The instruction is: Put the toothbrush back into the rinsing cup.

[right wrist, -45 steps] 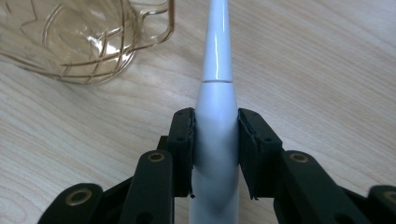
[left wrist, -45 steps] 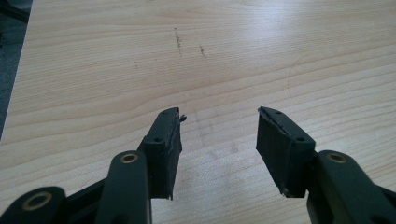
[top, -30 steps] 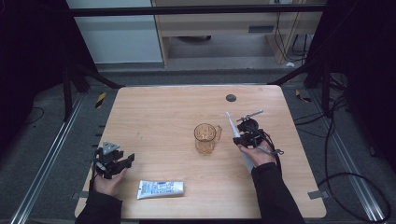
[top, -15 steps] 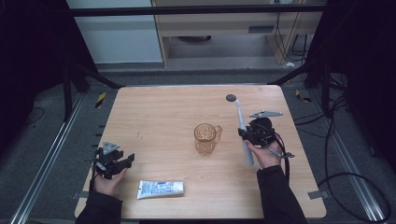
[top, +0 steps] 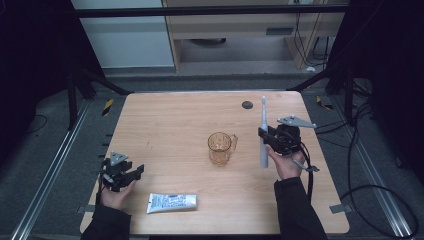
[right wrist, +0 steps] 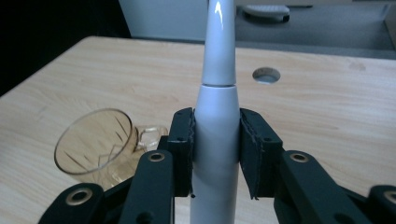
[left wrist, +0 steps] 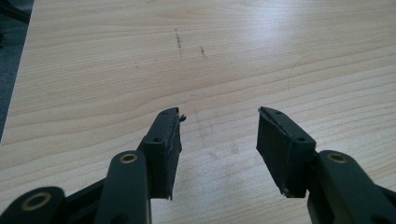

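My right gripper (top: 264, 136) (right wrist: 215, 135) is shut on a white electric toothbrush (top: 263, 131) (right wrist: 218, 116), holding it upright above the table with its head end up. An amber glass mug (top: 220, 148) (right wrist: 102, 144) stands empty at the table's middle, just left of the toothbrush. A white toothpaste tube (top: 172, 202) lies flat near the front edge. My left gripper (top: 131, 174) (left wrist: 218, 135) rests at the front left, open, with bare wood between its jaws.
The wooden table (top: 175, 120) has a round cable hole (top: 247, 105) (right wrist: 266, 74) at its back right. Metal frame rails and cables run along both sides of the table.
The right gripper has risen and shifted right with the toothbrush, which has swung from a slant to nearly upright. The left gripper has stayed put.
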A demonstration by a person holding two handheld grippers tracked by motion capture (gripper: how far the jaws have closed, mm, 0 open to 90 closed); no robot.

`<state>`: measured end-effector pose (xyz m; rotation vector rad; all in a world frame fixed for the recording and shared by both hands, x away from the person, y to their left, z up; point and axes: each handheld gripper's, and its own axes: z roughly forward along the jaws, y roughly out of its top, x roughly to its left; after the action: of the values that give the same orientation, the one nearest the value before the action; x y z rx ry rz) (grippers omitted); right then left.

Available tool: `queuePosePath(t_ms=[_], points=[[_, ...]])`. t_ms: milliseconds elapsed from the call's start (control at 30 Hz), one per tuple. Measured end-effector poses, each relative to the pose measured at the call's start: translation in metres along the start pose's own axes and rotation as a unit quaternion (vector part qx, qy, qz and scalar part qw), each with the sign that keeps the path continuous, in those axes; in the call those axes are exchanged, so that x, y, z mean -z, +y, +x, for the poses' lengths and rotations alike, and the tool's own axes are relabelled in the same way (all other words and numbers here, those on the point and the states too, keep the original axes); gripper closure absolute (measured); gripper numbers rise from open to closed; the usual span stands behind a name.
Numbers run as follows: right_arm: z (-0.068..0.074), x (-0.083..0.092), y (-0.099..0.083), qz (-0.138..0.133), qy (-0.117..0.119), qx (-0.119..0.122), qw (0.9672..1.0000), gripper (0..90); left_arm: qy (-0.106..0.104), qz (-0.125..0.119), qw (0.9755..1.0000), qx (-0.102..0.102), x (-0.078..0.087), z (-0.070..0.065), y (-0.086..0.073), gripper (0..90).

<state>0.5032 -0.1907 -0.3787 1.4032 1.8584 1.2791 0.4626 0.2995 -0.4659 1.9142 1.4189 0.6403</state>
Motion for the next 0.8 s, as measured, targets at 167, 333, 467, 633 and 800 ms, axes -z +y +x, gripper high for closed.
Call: queuePosePath(t_ms=[167, 333, 467, 633, 800], points=[[0.001, 0.005, 0.004, -0.036, -0.006, -0.009, 0.9993, 67.6, 0.0, 0.0, 1.0, 0.001, 0.0, 0.0, 0.0, 48.5], [0.003, 0.009, 0.007, -0.066, -0.006, -0.016, 0.9977, 67.6, -0.001, 0.0, 1.0, 0.001, 0.0, 0.0, 0.0, 48.5], [0.006, 0.012, 0.009, -0.094, -0.004, -0.021, 0.9953, 67.6, -0.001, 0.001, 1.0, 0.001, 0.0, 0.0, 0.0, 48.5], [0.014, 0.013, 0.012, -0.123, -0.006, -0.02, 0.9922, 67.6, -0.001, 0.0, 1.0, 0.001, 0.0, 0.0, 0.0, 48.5], [0.02, 0.011, 0.015, -0.14, -0.002, -0.023, 0.9899, 67.6, -0.001, 0.0, 1.0, 0.001, 0.0, 0.0, 0.0, 48.5]])
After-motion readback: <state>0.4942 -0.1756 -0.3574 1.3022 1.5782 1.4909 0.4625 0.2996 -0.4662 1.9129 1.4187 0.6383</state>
